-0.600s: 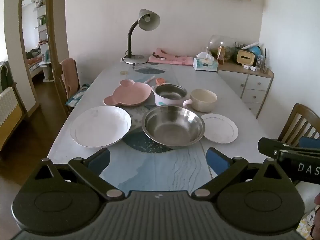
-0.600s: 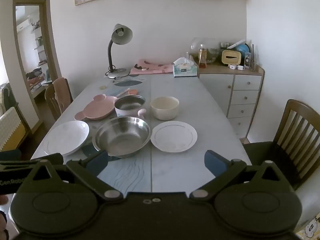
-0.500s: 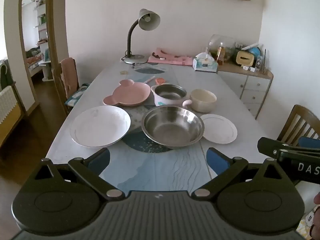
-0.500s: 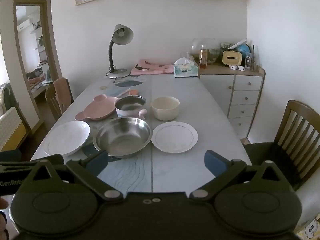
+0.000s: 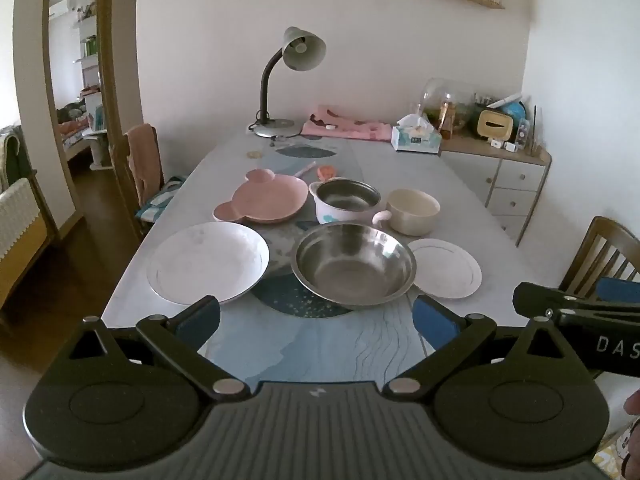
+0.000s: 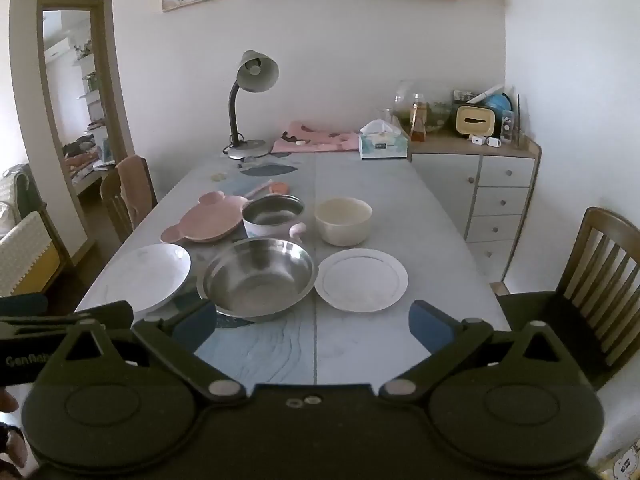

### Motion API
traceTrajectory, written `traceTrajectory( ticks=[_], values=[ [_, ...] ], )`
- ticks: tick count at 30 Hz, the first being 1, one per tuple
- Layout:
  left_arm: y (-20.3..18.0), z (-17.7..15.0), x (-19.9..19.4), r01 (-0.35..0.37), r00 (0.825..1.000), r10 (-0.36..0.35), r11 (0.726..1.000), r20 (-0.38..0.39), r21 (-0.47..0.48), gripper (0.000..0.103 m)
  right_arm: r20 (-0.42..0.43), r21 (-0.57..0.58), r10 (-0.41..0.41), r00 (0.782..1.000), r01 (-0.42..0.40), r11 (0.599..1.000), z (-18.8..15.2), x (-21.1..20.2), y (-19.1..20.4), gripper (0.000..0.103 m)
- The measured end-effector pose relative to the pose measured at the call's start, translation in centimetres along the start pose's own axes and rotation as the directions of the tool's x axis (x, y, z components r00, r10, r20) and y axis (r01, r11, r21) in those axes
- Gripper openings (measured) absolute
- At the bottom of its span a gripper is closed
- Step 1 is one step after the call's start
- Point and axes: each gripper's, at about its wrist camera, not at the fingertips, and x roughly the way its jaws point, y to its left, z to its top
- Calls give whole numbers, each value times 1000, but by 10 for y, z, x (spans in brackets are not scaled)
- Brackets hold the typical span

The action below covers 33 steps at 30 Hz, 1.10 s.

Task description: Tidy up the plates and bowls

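Crockery in two rows on table (image 5: 472,216), nothing stacked, all pieces upright and apart from both tools.

Near row, left to right: large white plate (image 5: 208,262); steel bowl (image 5: 354,264), just beside it; small white plate (image 5: 446,268), rim close against the bowl's right side, contact not determinable. Far row, left to right: pink bear-eared plate (image 5: 262,202); small pot (image 5: 346,202), pink handle pointing toward 4 o'clock; cream bowl (image 5: 414,212), close by that handle.

Left gripper (image 5: 316,317): jaws spread wide, nothing between the pads, tilted down over the near table edge. From this tool: large white plate at 11 o'clock, steel bowl at 12 to 1 o'clock, small white plate at 2 o'clock.

Right gripper (image 6: 313,321): likewise wide open and empty, likewise tilted down. From this tool: large white plate at 10 o'clock, steel bowl at 11 o'clock, small white plate at 12 to 1 o'clock.

Assessment: no grasp begun. Near-row pieces round, so no long axis to align with; approach governed by the nearest rim only. Left hand judged nearer to the large white plate, right hand nearer to the small white plate. Steel bowl sits between the two, reachable by either.
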Motion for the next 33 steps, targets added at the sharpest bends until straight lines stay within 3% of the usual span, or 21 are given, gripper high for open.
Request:
traceTrajectory(
  ticks=[6,33],
  values=[
    [5,3,3,42,999,-43,999,-24,-32,103,-1,19,22,1000,-22,1000,1,0,-3,103],
    [9,10,0,42,999,-40,997,33,-57,103,30,-8,-8,1000,8,1000,9,0,6,103]
  ],
)
